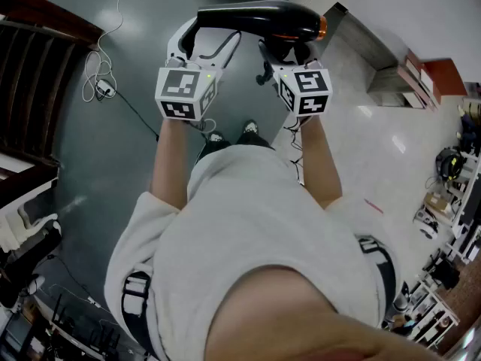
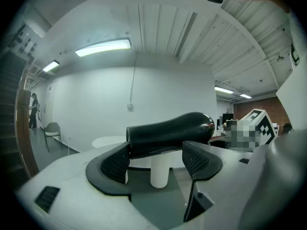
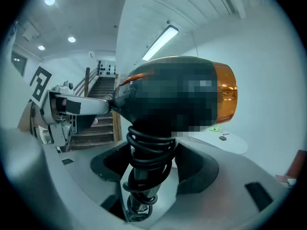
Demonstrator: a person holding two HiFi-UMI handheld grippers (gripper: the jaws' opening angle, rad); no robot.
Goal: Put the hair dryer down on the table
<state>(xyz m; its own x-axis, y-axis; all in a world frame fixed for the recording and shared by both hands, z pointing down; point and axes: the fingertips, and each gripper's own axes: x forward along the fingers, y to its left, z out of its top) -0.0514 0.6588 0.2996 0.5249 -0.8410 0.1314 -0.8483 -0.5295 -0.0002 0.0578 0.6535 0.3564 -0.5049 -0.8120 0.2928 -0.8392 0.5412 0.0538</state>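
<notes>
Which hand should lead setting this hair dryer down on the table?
Right, I'd say. The right tongs clamp the hair dryer by its cord-wrapped handle; the left tongs stand open at the barrel.

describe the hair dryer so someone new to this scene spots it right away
Above the grey floor, the right claw grips a cord-wrapped handle. That is the hair dryer: glossy black, orange ring at one end.

The head camera looked steeply down from above and behind the left hand-held gripper (image 1: 203, 43) and right hand-held gripper (image 1: 287, 51). Each gripper camera sat close behind its own jaws, facing forward, roughly level. All three views shared the hair dryer (image 1: 255, 17).
</notes>
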